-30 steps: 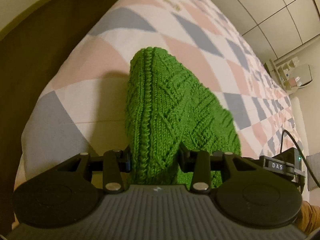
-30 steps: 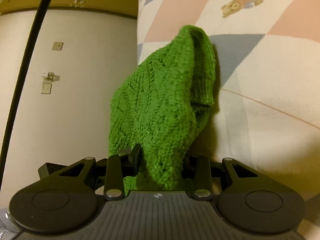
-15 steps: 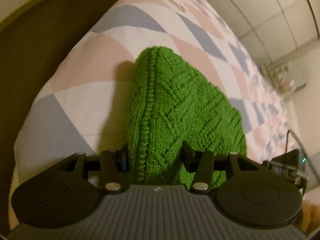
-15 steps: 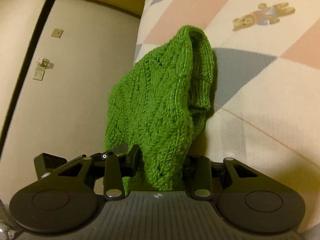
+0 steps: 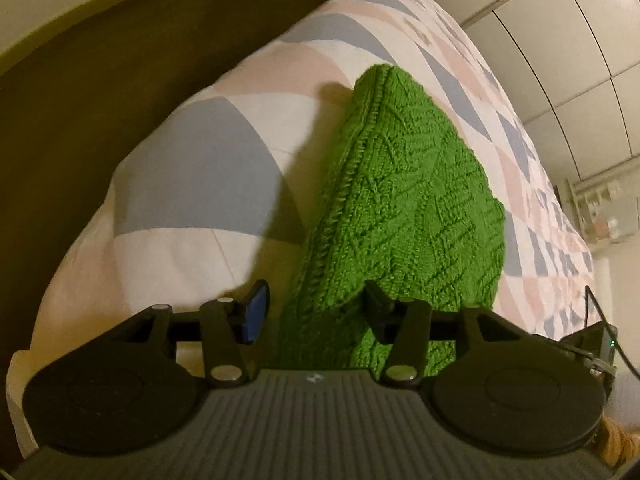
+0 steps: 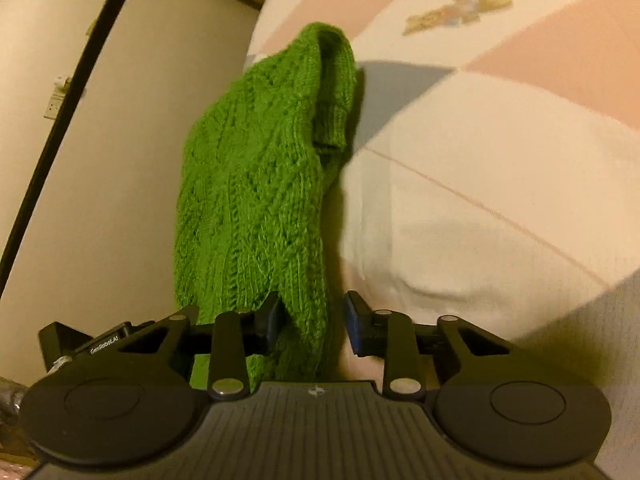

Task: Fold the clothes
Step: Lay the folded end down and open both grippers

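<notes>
We see a bright green cable-knit wool garment (image 5: pixel 400 208) bunched in a ridge on the bed's pink, grey and white patchwork quilt (image 5: pixel 192 184). Our left tongs (image 5: pixel 316 312) and right tongs (image 6: pixel 312 320) both stand parted around its near edge.

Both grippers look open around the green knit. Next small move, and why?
Probably back both grippers straight off. The left gripper and right gripper stand open, each with a gap between one finger and the green knit, which lies on the patchwork quilt. The release looks done; a clean retreat avoids snagging the fold.
</notes>
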### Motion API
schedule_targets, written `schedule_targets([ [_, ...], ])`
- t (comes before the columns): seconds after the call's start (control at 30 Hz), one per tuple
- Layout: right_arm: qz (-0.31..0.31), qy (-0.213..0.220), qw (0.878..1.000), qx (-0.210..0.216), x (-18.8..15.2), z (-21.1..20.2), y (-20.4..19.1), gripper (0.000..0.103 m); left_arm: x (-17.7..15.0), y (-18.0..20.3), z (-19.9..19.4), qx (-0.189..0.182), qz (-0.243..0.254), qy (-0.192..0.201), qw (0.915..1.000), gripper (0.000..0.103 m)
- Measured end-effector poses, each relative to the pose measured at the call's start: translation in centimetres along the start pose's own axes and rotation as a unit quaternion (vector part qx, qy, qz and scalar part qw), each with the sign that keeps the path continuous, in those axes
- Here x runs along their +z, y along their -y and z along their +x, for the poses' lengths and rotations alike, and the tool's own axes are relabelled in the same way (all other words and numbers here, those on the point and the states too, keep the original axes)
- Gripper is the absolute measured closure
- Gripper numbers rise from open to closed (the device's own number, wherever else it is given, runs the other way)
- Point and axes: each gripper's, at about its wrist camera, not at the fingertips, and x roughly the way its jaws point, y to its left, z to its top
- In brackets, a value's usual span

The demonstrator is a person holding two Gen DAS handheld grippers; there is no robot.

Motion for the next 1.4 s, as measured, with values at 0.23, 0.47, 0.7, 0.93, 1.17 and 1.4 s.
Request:
schedule_targets([
  [0.23,-0.181,0.077,0.98,-0.033,-1.5,-0.8,-8.7,0.068,-2.7,5.7,-5.5,0.072,0.119,0.074,0.9876,0.075],
  [0.47,-0.302,0.009,0.952,-0.056,-6.4,3.2,-9.0,0.077,-7.0,5.2,-2.3,0.126,0.187,0.041,0.9734,0.064],
  [0.7,-0.32,0.02,0.947,-0.028,-4.8,1.1,-9.9,0.076,-7.4,6.5,-4.4,0.123,0.188,0.069,0.972,0.078],
  [0.93,-0.358,0.083,0.927,-0.066,-1.3,1.5,-10.2,0.076,-9.1,8.8,-2.8,0.123,0.202,0.079,0.9686,0.078],
  [1.17,-0.37,0.065,0.923,-0.078,-2.2,1.3,-10.0,0.076,-10.1,8.3,-2.4,0.132,0.147,0.112,0.9738,0.078],
  [1.4,-0.42,-0.005,0.906,-0.047,-6.8,3.6,-9.7,0.075,-11.4,8.6,-2.5,0.166,0.128,0.11,0.9716,0.076],
])
